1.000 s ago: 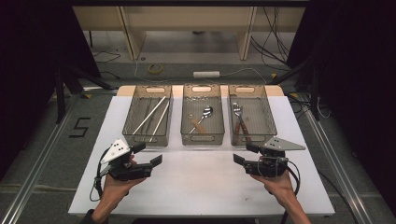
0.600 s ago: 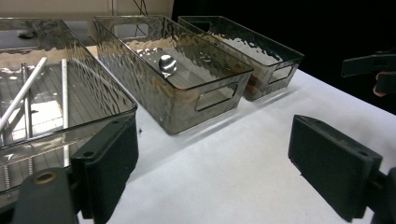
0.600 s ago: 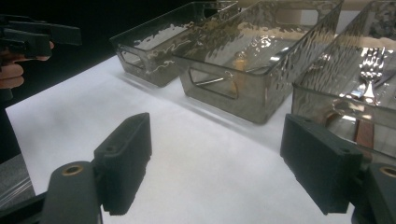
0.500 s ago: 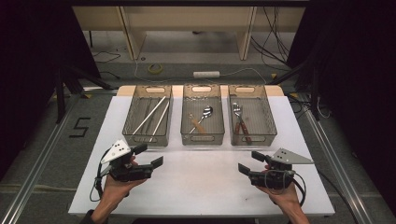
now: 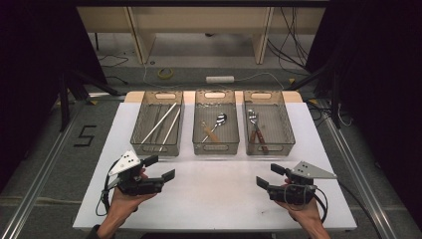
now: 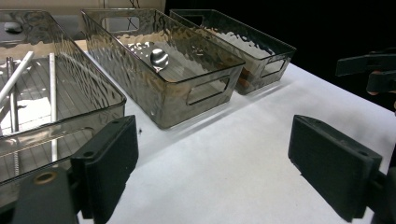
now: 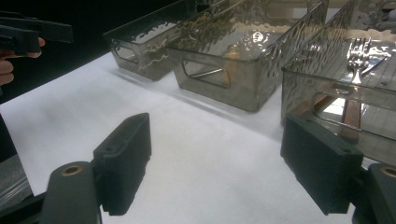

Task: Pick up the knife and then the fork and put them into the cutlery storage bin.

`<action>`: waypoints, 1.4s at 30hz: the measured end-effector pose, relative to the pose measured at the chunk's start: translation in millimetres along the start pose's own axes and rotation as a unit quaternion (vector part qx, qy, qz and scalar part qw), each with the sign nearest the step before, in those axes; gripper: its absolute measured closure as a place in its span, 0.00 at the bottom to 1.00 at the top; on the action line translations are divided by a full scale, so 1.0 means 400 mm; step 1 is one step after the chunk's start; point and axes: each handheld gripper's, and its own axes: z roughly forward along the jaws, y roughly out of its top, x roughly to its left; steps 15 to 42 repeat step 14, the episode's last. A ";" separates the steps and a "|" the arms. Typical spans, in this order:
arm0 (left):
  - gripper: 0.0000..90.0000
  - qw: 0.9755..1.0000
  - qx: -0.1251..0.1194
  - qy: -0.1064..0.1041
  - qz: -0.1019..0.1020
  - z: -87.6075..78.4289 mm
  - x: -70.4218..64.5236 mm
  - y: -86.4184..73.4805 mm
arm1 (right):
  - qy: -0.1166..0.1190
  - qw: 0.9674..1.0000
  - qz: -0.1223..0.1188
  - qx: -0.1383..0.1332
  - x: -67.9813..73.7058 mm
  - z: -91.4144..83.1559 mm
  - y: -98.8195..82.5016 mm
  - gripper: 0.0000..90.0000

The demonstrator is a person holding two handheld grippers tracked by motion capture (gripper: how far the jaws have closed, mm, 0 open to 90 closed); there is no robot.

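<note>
Light falls from overhead onto my white counter, bright against dark surroundings on both sides. The ribbed bins throw soft shadows toward me and glint with glare. Up close, my black fingers look slightly soft.

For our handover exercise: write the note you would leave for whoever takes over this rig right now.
Left gripper: open, holding nothing, over the table in front of the left bin.
Right gripper: open, holding nothing, in front of the right bin.
Chopsticks lie in the left bin, spoon in the middle bin, forks in the right bin.
Done: cutlery looks sorted by bin.
Left: nothing loose on the table to pick up.
</note>
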 end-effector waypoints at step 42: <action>0.17 1.000 -0.001 0.003 0.000 -0.001 0.003 0.001 | -0.001 1.000 -0.002 -0.001 0.000 0.000 0.003 0.28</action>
